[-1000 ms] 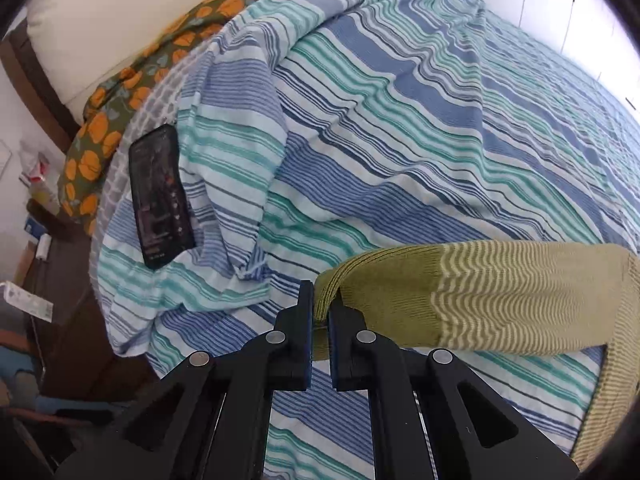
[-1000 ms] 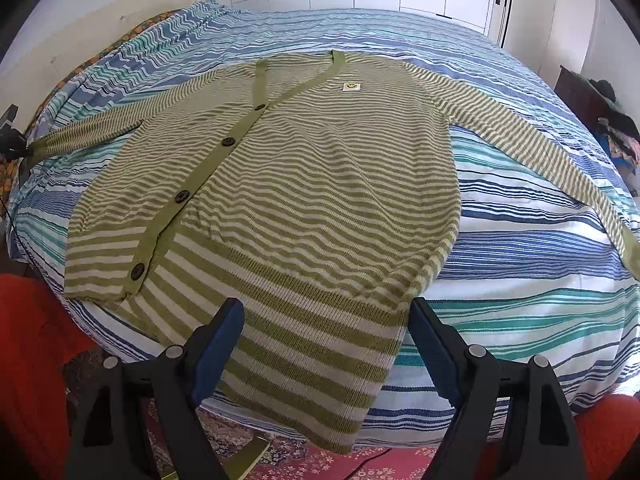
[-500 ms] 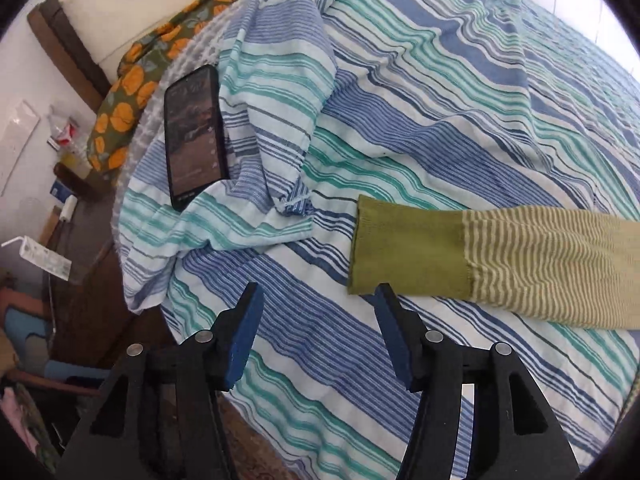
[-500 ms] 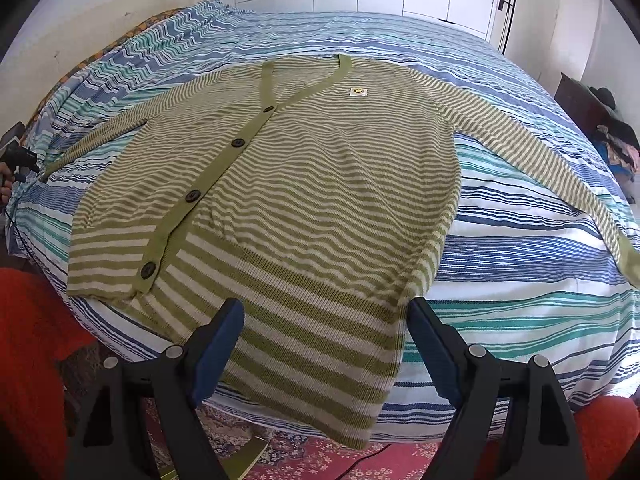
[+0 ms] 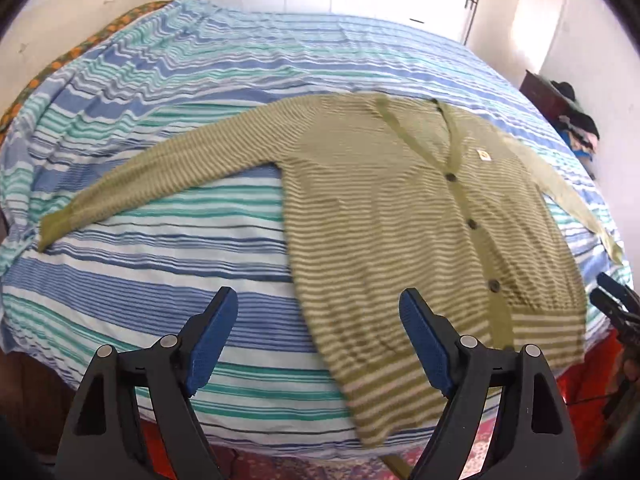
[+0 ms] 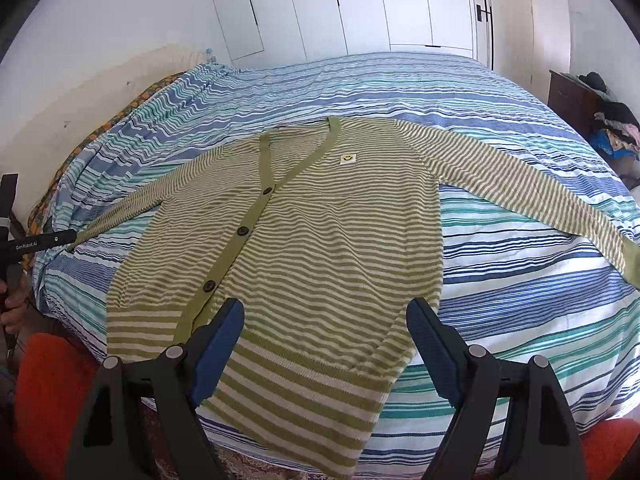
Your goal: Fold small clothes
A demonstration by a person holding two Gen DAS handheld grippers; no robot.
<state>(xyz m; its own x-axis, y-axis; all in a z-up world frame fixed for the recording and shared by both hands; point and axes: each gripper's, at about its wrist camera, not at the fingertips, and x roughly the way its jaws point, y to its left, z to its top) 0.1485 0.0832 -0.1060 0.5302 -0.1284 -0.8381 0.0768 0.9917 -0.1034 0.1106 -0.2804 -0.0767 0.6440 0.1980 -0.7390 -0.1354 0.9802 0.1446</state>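
Note:
A green and cream striped cardigan (image 6: pixel 312 240) lies flat on the bed, buttoned, both sleeves spread out sideways. In the left wrist view the cardigan (image 5: pixel 400 208) fills the right half, its left sleeve cuff (image 5: pixel 54 226) resting near the bed's left edge. My left gripper (image 5: pixel 318 340) hangs over the near edge of the bed beside the hem; its jaws are opening and hold nothing. My right gripper (image 6: pixel 324 344) stands open above the cardigan's hem, nothing between its fingers. The left gripper's body (image 6: pixel 36 242) shows at the left edge of the right wrist view.
The bed carries a blue, teal and white striped cover (image 6: pixel 500 312). White wardrobe doors (image 6: pixel 360 8) stand behind it. A dark nightstand with heaped clothes (image 6: pixel 600 116) sits at the right. An orange patterned cloth (image 5: pixel 60 60) lies along the bed's left side.
My left gripper let go of the sleeve cuff, opened wide and swung away from the bed's corner to face the whole cardigan. The right gripper rose slightly and stayed open.

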